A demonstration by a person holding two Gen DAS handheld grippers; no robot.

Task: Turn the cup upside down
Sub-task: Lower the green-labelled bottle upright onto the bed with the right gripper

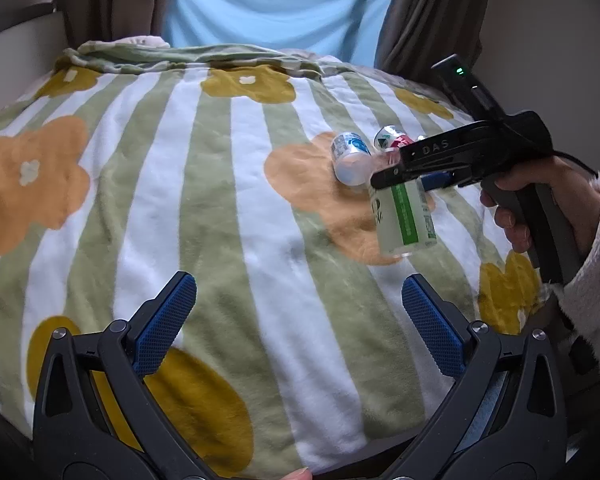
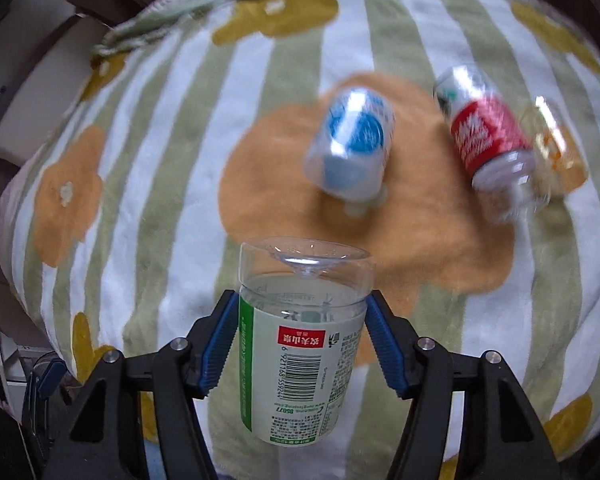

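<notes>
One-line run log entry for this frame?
right claw: shut on green-label cup, lifted | left claw: open, empty | blue-label cup, red-label cup: on blanket

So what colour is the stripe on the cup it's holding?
Green, on the cup with a white label; clearest in the right wrist view.

Glossy clear plastic cup (image 2: 304, 332) with paper label; fuzzy fleece blanket (image 1: 228, 208).

In the right wrist view the blue-labelled bottle (image 2: 350, 142), the red-labelled bottle (image 2: 486, 136) and a clear item (image 2: 552, 144) beside it are smeared by motion blur; the clear item's kind cannot be told. In the left wrist view the right hand-held gripper (image 1: 404, 178) hides the cup's (image 1: 406, 220) top, and its label print is unreadable.
</notes>
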